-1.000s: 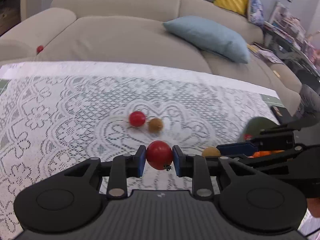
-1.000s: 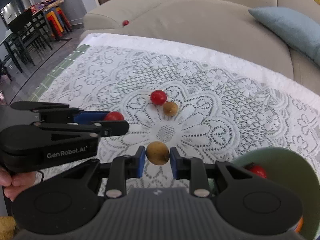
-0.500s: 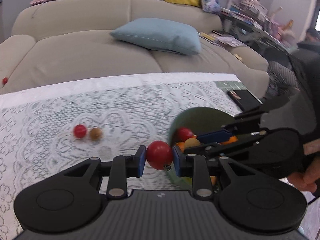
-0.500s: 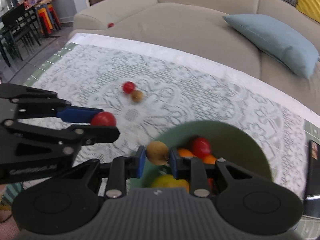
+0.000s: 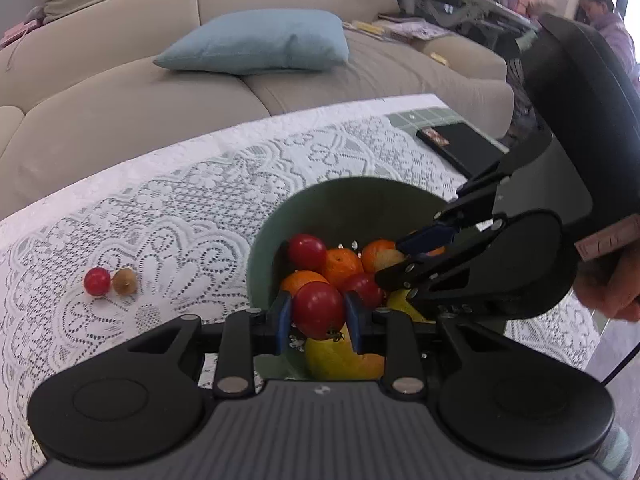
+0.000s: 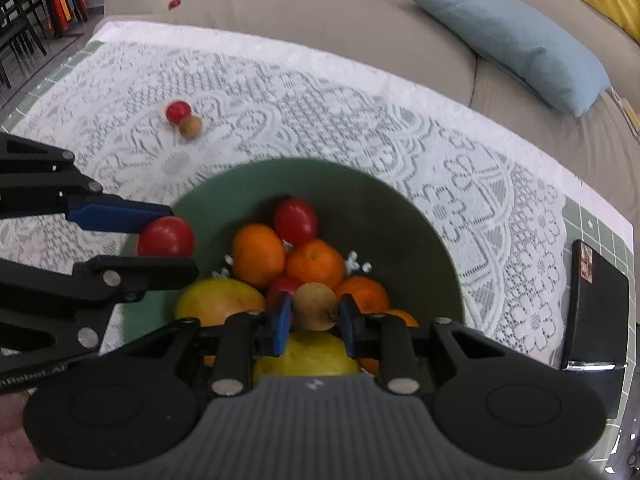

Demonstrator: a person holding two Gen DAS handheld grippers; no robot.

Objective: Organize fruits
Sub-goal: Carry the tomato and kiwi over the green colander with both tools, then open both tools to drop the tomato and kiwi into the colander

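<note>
My left gripper [image 5: 319, 322] is shut on a red cherry tomato [image 5: 319, 310], held over the near rim of the green bowl [image 5: 352, 200]. My right gripper [image 6: 313, 322] is shut on a small brown round fruit [image 6: 314, 306], held above the fruit heaped in the green bowl [image 6: 400, 208]. In the bowl lie oranges [image 6: 258, 254], red tomatoes [image 6: 296, 218] and yellow fruit [image 6: 218, 306]. The left gripper with its tomato [image 6: 166, 237] shows at the bowl's left rim in the right wrist view. A red tomato [image 5: 97, 281] and a brown fruit [image 5: 125, 281] remain side by side on the lace cloth.
A white lace cloth [image 5: 180, 208] covers the table. A black phone [image 6: 594, 312] lies at the table's right edge. A beige sofa [image 5: 120, 104] with a blue cushion [image 5: 256, 42] stands behind; a small red fruit [image 6: 174, 3] rests on it. A person [image 5: 600, 4] sits far right.
Both grippers have carried their fruit from the middle of the cloth rightward to the green bowl, which now lies right under them. The left gripper has also rolled.
</note>
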